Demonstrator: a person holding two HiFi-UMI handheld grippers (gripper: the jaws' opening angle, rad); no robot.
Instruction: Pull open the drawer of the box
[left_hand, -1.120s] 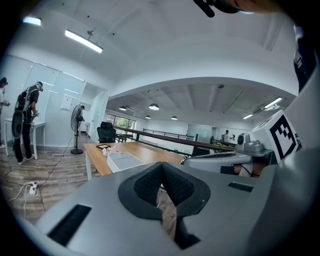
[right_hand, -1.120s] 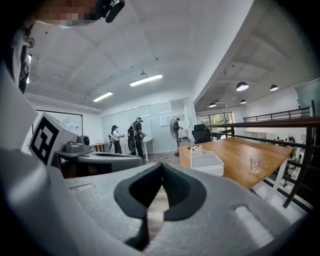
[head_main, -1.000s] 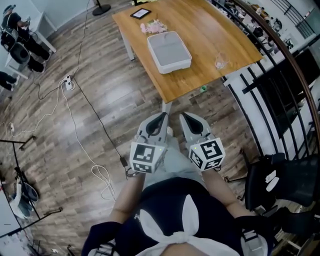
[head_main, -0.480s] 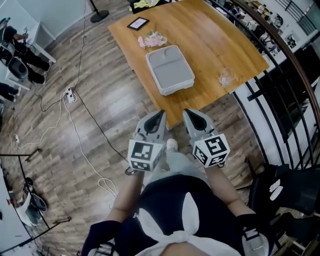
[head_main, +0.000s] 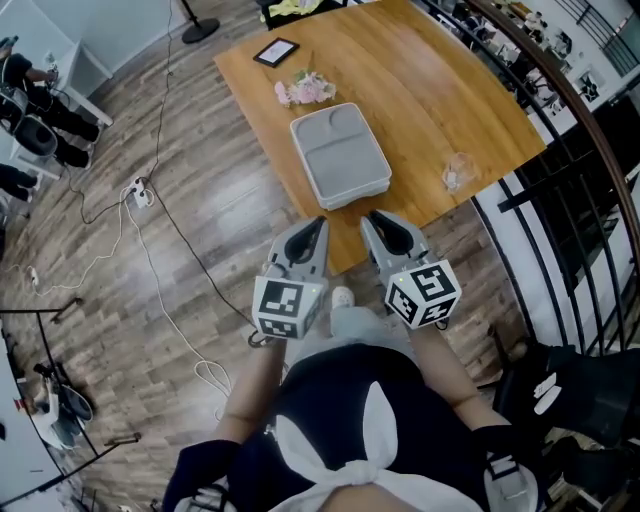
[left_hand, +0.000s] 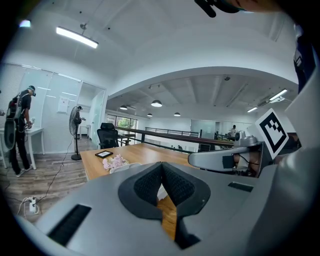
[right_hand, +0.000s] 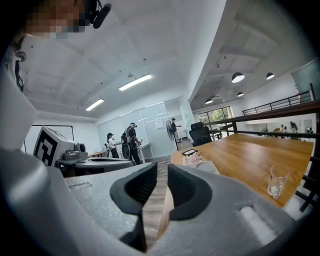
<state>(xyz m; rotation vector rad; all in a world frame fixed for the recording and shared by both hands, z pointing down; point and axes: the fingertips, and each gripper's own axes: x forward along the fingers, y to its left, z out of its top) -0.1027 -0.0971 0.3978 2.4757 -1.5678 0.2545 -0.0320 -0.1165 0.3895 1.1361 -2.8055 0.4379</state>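
Box (head_main: 340, 155), pale grey, flat on the wooden worktop (head_main: 440, 80) near its front edge; I cannot make out its drawer. My left gripper (head_main: 318, 226): jaws together, empty. My right gripper (head_main: 377, 217): jaws slightly apart, just been opening, nothing between them. Both grippers side by side, short of the box, not touching it.

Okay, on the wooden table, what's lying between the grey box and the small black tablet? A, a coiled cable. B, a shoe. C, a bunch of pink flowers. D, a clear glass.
C: the pink flowers lie on the table between the grey box and the black tablet, while the glass stands apart near the table's right edge.
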